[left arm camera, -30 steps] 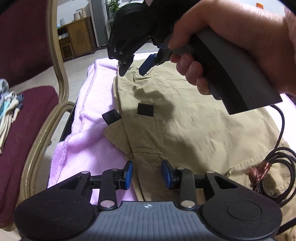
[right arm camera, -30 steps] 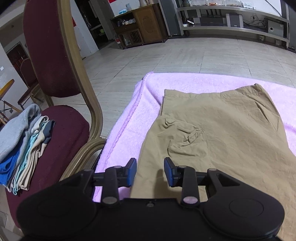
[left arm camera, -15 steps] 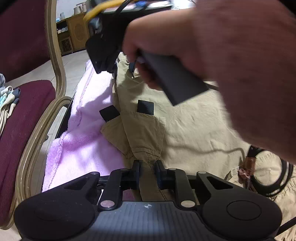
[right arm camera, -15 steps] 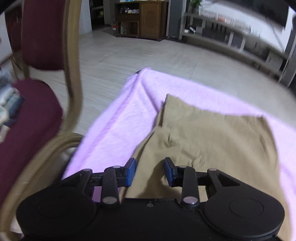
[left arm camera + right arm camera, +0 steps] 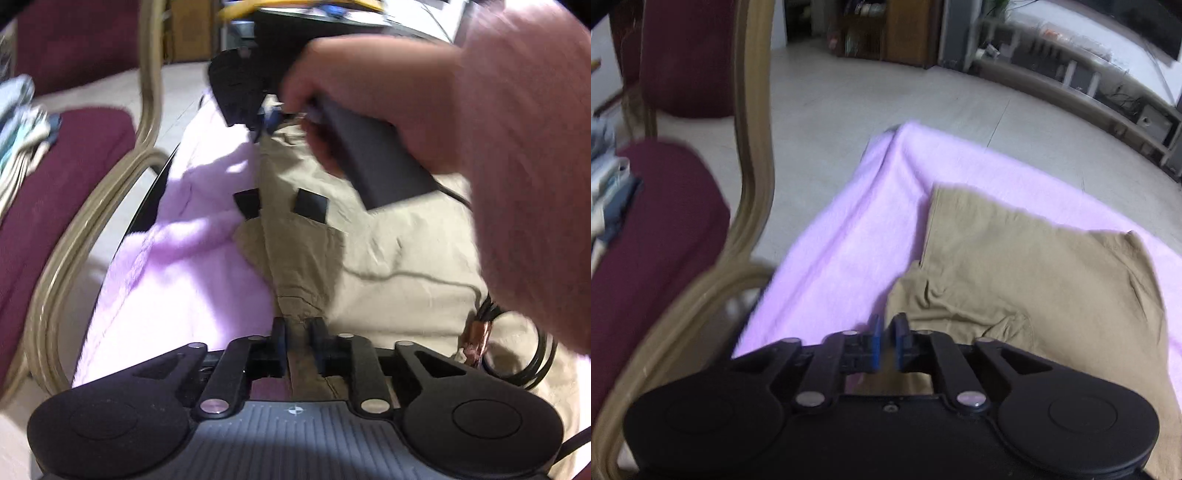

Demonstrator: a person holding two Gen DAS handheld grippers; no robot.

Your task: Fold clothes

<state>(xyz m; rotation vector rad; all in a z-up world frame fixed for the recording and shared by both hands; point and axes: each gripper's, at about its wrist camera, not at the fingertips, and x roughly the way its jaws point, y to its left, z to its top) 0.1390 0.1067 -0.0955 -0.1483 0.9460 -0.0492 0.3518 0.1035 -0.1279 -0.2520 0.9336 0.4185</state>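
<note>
Left wrist view: my left gripper sits at the bottom centre of the frame, its jaws narrow and pinched on a ridge of khaki cloth that rises between the pads. Those jaws have just eased open a little, with the cloth between them all the while. The cloth belongs to the khaki trousers, which spread from the centre to the right of the frame over a pink towel. Two black patches show on the trousers near mid-frame.

In the upper half of that view a hand holds the grey handle of the right gripper; its blue-tipped fingers touch the trousers' far edge, where khaki meets pink. Motion blur hides the detail there.

Right wrist view: the right gripper is at lower centre, jaws drawn close with only a thin gap showing. They have just been closing. The trousers' edge lies right under the tips, but I cannot tell whether cloth is caught between the pads.

A maroon chair stands at the left of the frame, with folded clothes stacked on its seat.
</note>
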